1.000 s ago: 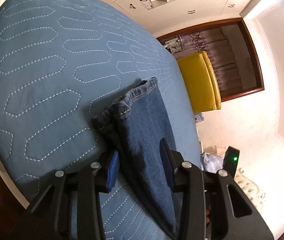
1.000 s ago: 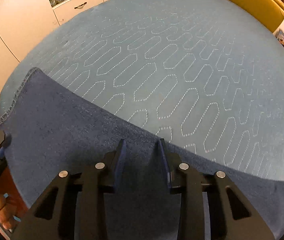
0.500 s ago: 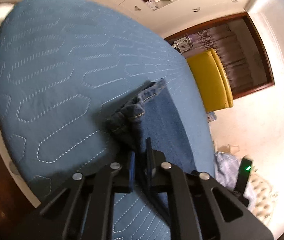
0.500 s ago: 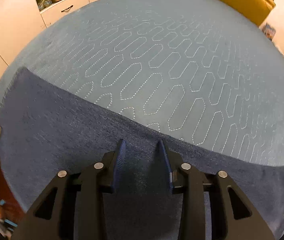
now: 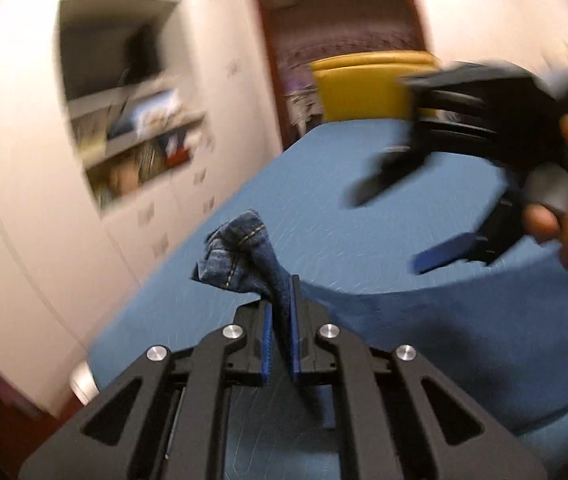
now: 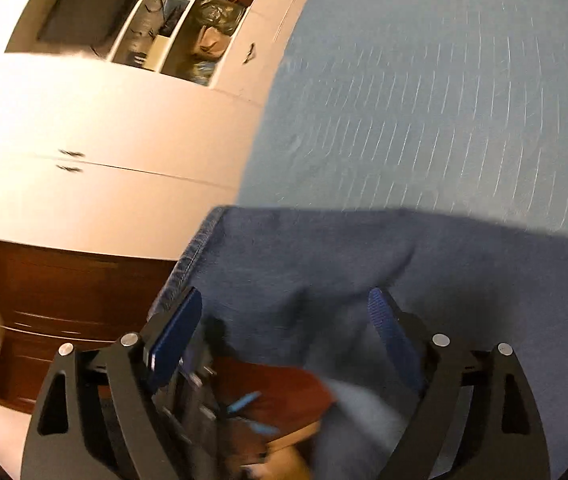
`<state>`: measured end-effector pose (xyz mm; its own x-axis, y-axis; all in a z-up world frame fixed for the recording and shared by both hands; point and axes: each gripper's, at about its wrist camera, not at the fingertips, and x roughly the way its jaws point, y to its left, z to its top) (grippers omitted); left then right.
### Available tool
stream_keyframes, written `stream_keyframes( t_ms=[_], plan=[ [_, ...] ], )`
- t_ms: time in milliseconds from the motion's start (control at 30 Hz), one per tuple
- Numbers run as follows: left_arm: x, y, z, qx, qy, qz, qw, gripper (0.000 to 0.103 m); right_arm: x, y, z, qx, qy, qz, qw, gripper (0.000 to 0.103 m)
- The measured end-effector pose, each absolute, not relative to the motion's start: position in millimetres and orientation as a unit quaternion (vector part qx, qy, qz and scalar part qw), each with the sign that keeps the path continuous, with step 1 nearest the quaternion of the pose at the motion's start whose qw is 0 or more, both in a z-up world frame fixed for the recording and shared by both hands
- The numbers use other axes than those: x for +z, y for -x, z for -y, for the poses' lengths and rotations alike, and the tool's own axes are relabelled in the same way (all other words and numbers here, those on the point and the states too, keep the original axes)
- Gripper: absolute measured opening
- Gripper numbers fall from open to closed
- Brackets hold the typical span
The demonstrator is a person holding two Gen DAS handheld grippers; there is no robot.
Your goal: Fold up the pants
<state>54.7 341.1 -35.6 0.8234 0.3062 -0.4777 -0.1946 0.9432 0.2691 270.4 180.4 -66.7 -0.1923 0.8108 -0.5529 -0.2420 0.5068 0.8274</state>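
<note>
Left wrist: our left gripper [image 5: 280, 320], open a second ago, now clamps the pants [image 5: 244, 252] hem, lifted off the bed [image 5: 323, 208]. Right gripper [image 6: 284, 344] has spread wide, pants below it ungripped. Fold-over starting, we judge.

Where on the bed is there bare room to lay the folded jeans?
Bare quilt lies beyond the jeans, toward the yellow chair and cabinets. The near edge is crowded: left gripper clamps the denim, right gripper hangs open above it.
</note>
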Motion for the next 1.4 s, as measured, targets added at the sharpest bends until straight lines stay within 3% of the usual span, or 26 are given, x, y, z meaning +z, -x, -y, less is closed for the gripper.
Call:
stream_keyframes(
  t_ms=[133, 300, 400, 433, 667, 733, 767, 800, 900, 967, 1100, 1167, 1200, 1267, 1400],
  plan=[
    [-40.2, -54.8, -250.5, 0.095, -0.219, -0.246, 0.939, 0.007, -88.8, -270.1, -106.8, 0.444, -0.315, -0.621, 0.564, 0.084],
    [-100.6, -37.8, -141.1, -0.002, -0.313, -0.258, 0.914, 0.007, -156.9, -249.4, 12.9, 0.386, -0.431, -0.604, 0.548, 0.085],
    [-137.2, -27.8, -111.5, -0.029, -0.332, -0.279, 0.9, 0.007, -198.2, -236.2, 59.8, 0.347, -0.476, -0.603, 0.538, 0.085],
    [-145.0, -25.5, -107.7, -0.034, -0.337, -0.285, 0.897, 0.007, -209.9, -236.0, 59.3, 0.342, -0.484, -0.603, 0.534, 0.075],
    [-174.4, -16.1, -102.5, -0.034, -0.378, -0.292, 0.878, 0.008, -211.3, -238.1, 63.1, 0.369, -0.491, -0.586, 0.529, 0.079],
    [-183.4, -17.0, -99.1, -0.033, -0.396, -0.289, 0.871, 0.014, -211.2, -238.0, 69.6, 0.37, -0.49, -0.584, 0.531, 0.079],
    [-187.9, -16.2, -97.8, -0.034, -0.409, -0.283, 0.867, 0.029, -210.3, -236.6, 69.8, 0.37, -0.483, -0.587, 0.534, 0.079],
    [-192.4, -10.9, -89.1, -0.035, -0.421, -0.275, 0.864, 0.033, -205.3, -230.3, 72.3, 0.368, -0.477, -0.59, 0.537, 0.079],
    [-198.6, -7.8, -76.0, -0.035, -0.453, -0.249, 0.855, 0.033, -203.3, -233.5, 65.0, 0.36, -0.455, -0.601, 0.549, 0.076],
    [-195.0, -13.3, -75.6, -0.041, -0.447, -0.253, 0.857, 0.008, -198.9, -235.7, 56.3, 0.354, -0.428, -0.61, 0.566, 0.075],
    [-179.6, -14.6, -78.5, -0.034, -0.433, -0.239, 0.869, 0.008, -188.3, -239.0, 47.5, 0.339, -0.366, -0.619, 0.607, 0.071],
    [-172.3, -11.3, -77.5, -0.03, -0.434, -0.23, 0.871, 0.008, -180.1, -243.2, 37.1, 0.34, -0.33, -0.616, 0.629, 0.064],
    [-169.8, -11.1, -76.5, -0.027, -0.435, -0.226, 0.871, 0.008, -177.4, -245.0, 34.6, 0.339, -0.318, -0.614, 0.637, 0.052],
    [-164.6, -11.2, -73.3, -0.022, -0.435, -0.223, 0.872, 0.008, -168.7, -251.1, 27.8, 0.332, -0.293, -0.605, 0.662, 0.013],
    [-148.4, -9.6, -49.6, -0.026, -0.433, -0.205, 0.877, 0.008, -147.7, -251.9, 39.7, 0.332, -0.269, -0.576, 0.697, 0.012]
  ],
)
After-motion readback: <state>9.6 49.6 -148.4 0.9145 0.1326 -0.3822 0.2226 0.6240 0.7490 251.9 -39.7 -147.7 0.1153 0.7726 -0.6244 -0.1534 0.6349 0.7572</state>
